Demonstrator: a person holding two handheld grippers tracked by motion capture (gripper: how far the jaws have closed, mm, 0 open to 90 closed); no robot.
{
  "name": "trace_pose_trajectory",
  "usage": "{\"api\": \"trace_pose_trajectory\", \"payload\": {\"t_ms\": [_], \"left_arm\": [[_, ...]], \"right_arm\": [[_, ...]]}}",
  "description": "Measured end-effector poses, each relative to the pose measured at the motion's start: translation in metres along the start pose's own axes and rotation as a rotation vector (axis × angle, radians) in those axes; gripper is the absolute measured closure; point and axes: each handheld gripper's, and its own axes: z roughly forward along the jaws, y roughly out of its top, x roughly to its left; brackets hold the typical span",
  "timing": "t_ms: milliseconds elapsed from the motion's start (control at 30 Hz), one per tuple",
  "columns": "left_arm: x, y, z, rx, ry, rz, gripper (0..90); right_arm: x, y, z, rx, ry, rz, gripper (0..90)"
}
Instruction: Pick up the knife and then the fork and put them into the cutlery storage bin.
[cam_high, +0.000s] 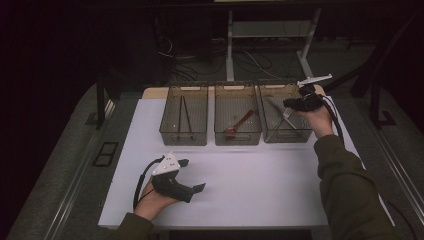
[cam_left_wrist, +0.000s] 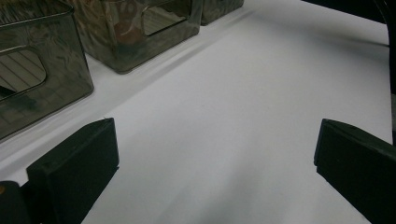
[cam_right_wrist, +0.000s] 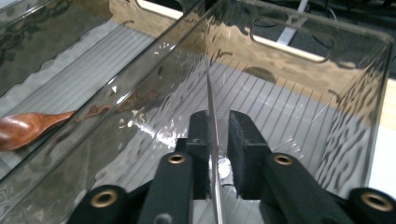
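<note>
The thin, flat silver utensil (cam_right_wrist: 211, 121) stands edge-on between the right gripper (cam_right_wrist: 215, 133)'s 2 jaws, inside the right bin (cam_right_wrist: 299, 60); the jaws sit slightly apart, a gap beside the metal. The high view shows the left gripper (cam_high: 192, 175), jaws spread wide, over the white table (cam_high: 250, 180).

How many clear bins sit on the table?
3, in a row along the table's far side: left bin with chopsticks, middle bin with a wooden spoon, right bin under the right gripper.
</note>
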Motion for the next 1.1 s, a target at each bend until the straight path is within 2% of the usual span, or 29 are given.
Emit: {"api": "trace_pose_trajectory", "payload": {"t_ms": [100,133,300,400,533,767,933,1100], "left_arm": [[0.0,0.0,0.0,0.001,-0.001,0.001,0.0],[0.0,0.0,0.001,0.001,-0.001,0.0,0.0],[0.0,0.0,0.001,0.01,-0.001,0.0,0.0],[-0.001,-0.001,0.002,0.014,-0.001,0.003,0.0],[-0.001,-0.001,0.002,0.021,-0.004,0.004,0.0],[-0.001,-0.001,0.003,0.019,-0.005,0.004,0.0],[-0.002,-0.001,0.002,0.018,-0.004,0.007,0.0],[-0.002,-0.001,0.002,0.019,-0.006,0.01,0.0]], "right_arm": [[-0.002,-0.003,-0.001,0.003,0.012,0.028,69.7],[-0.002,-0.004,-0.003,-0.004,0.034,0.049,66.5],[-0.002,-0.01,-0.013,-0.037,0.101,0.073,54.8],[0.001,-0.014,-0.021,-0.061,0.117,0.063,47.9],[0.005,-0.021,-0.032,-0.068,0.16,0.064,44.6],[0.019,-0.035,-0.051,-0.105,0.176,0.021,33.8],[0.03,-0.047,-0.064,-0.134,0.194,-0.014,30.8],[0.039,-0.06,-0.075,-0.163,0.223,-0.018,29.4]]}}
